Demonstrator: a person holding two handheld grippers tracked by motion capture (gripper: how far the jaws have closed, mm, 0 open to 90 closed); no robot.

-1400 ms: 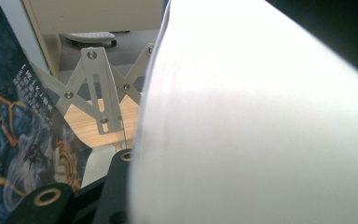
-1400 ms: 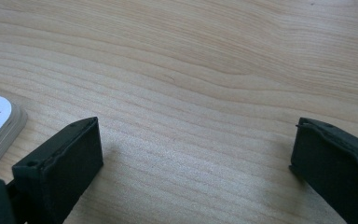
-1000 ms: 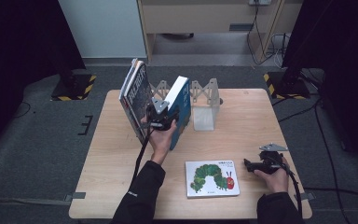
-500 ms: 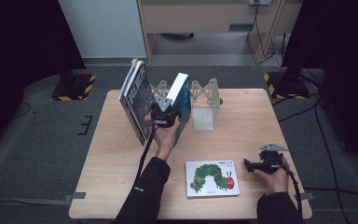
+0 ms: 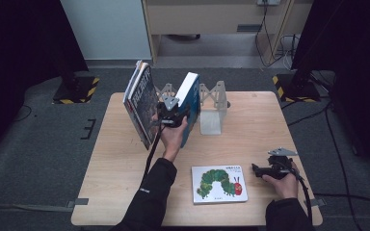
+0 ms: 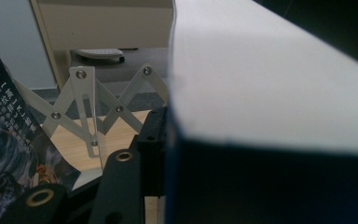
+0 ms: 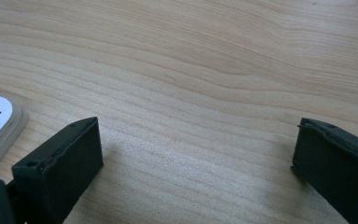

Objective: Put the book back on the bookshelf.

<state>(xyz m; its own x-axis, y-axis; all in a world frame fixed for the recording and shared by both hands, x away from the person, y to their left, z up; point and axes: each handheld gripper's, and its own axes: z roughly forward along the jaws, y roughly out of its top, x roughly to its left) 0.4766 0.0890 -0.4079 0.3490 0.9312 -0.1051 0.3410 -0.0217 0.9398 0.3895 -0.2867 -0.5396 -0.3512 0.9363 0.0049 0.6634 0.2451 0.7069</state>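
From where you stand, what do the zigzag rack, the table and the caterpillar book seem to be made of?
The zigzag rack looks like pale matt metal: flat strips joined by round rivets. The table looks like light wood or wood veneer, with a fine running grain and a dull sheen. The caterpillar book seems to be a board book: thick layered edges, a smooth white cover.

- Black sleeves on both forearms — the left sleeve (image 5: 149, 202) bears a small white mark.
- Black left gripper (image 5: 172, 114), right gripper (image 5: 256, 170); grey three-cornered top plates, trailing black cables.
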